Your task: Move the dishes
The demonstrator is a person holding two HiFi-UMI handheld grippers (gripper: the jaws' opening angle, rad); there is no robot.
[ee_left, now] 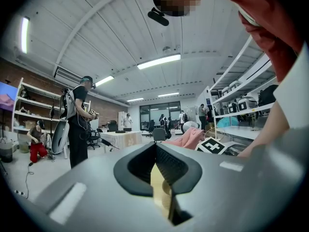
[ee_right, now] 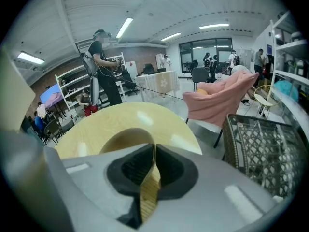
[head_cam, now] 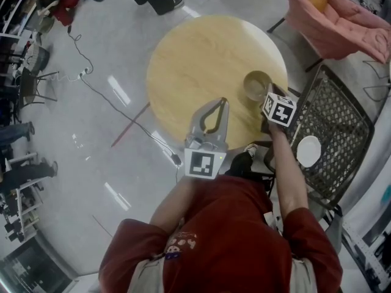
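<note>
Head view, right of centre: tan bowl (head_cam: pixel 255 84) is seen on round table (head_cam: pixel 195 60), its near rim clamped betw. jaws of R gripper (head_cam: pixel 266 100); L gripper (head_cam: pixel 221 102) is held clenched, empty, over table's lower edge.

Looking steeply down on the round bench (head_cam: pixel 208 66) from up on the head, whole top in shot. From the left tongs (ee_left: pixel 155 146), at the bench's near edge: aimed level across the room, tips right in the lens. From the right tongs (ee_right: pixel 154 146): tilted down over the bench edge, super close, sharing the bench and pink chair (ee_right: pixel 219 103) with the head shot.
</note>
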